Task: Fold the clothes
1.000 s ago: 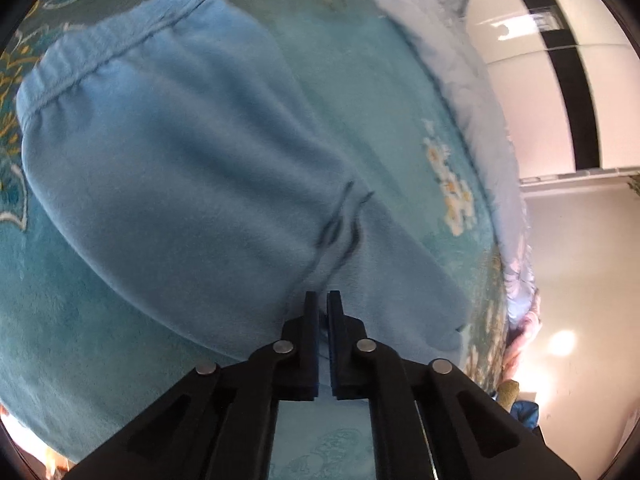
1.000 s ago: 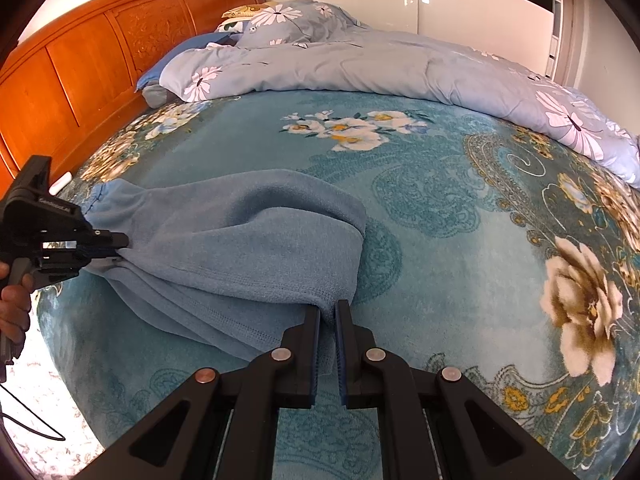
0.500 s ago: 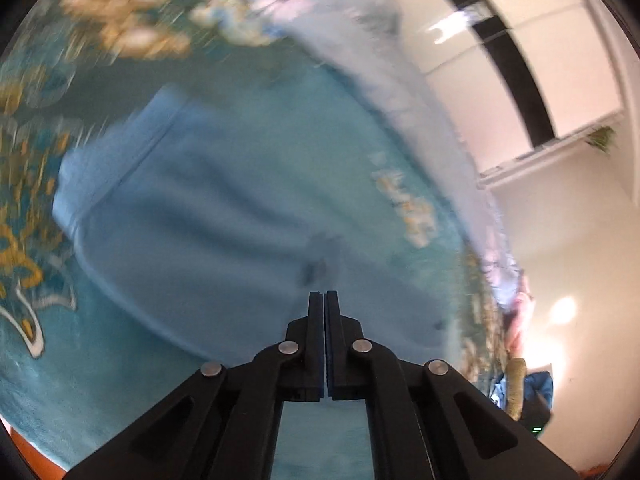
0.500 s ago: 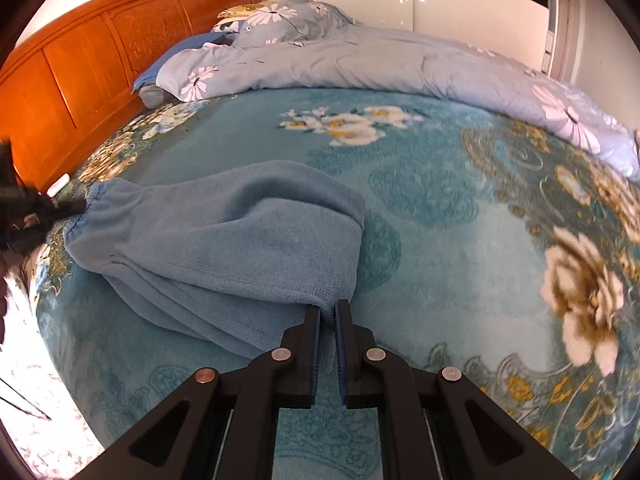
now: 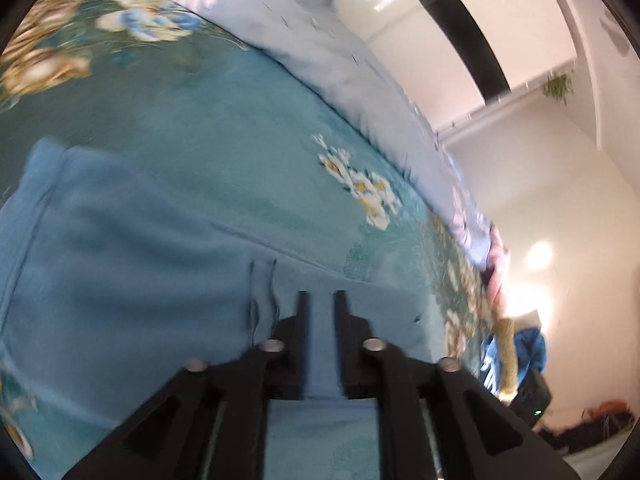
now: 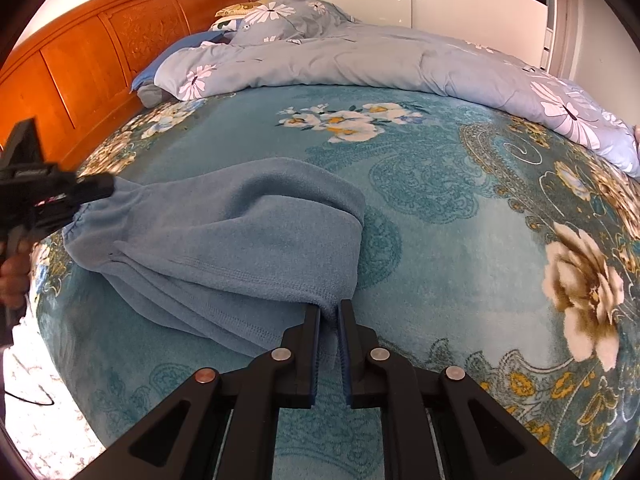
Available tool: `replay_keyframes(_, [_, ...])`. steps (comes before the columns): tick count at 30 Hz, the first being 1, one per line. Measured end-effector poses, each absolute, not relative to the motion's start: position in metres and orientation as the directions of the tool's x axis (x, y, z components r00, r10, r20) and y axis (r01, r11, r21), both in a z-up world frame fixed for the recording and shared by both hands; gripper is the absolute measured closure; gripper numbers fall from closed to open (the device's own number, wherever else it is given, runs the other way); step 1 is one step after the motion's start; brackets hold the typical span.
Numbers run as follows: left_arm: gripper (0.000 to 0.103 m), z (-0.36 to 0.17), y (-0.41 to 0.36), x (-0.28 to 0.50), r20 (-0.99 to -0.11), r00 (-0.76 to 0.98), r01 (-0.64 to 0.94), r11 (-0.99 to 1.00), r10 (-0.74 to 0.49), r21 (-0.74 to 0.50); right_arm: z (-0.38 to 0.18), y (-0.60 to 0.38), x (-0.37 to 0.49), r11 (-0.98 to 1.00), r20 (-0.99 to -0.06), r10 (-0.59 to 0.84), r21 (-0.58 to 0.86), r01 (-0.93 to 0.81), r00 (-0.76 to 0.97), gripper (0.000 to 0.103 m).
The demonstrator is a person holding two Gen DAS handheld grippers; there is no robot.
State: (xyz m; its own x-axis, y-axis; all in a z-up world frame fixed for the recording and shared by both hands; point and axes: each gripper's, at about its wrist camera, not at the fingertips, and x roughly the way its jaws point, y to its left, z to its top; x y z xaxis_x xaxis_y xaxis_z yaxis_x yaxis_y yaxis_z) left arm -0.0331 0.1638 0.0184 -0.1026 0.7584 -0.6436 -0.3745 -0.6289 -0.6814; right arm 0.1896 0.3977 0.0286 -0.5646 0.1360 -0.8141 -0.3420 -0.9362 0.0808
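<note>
Left wrist view: left gripper (image 5: 320, 296) now parted by a narrow gap, against pressed shut half a second ago; nothing between the fingers, tips poised over the folded light-blue fleece garment (image 5: 132, 280). Garment larger in frame than before, spread on the teal floral plush blanket (image 5: 224, 120). Moderate motion blur. Seen here only: two dark stitch lines on the fleece near the fingertips, plus white wardrobe panels (image 5: 420, 40) with a black stripe.

Right wrist view: right gripper (image 6: 329, 306) nearly closed, pinching the garment's (image 6: 240, 240) hem corner, unchanged from earlier. Left gripper (image 6: 96, 188) back at the gathered waistband edge; half a second ago farther left. Seen here only: orange wooden headboard (image 6: 92, 64), grey-blue daisy-print duvet (image 6: 360, 60), garment's folded-over bulge on the blanket (image 6: 460, 248).
</note>
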Motion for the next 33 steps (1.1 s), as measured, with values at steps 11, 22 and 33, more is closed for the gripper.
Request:
replay_keyframes(11, [0.068, -0.008, 0.188, -0.053, -0.729, -0.026, -0.426, -0.667, 0.684, -0.611, 0.036, 0.409, 0.207, -0.913, -0.798, 0.16, 0.105, -0.395, -0.581, 0.054])
replay_keyframes(22, [0.101, -0.004, 0.19, -0.041, -0.673, -0.033, -0.465, -0.608, 0.739, -0.644, 0.025, 0.414, 0.214, -0.892, -0.807, 0.138, 0.15, -0.426, -0.574, 0.054])
replay_keyframes(33, [0.101, 0.024, 0.155, -0.045, -0.647, -0.132, -0.418, -0.634, 0.751, -0.651, 0.027, 0.415, 0.221, -0.885, -0.8, 0.134, 0.169, -0.434, -0.585, 0.054])
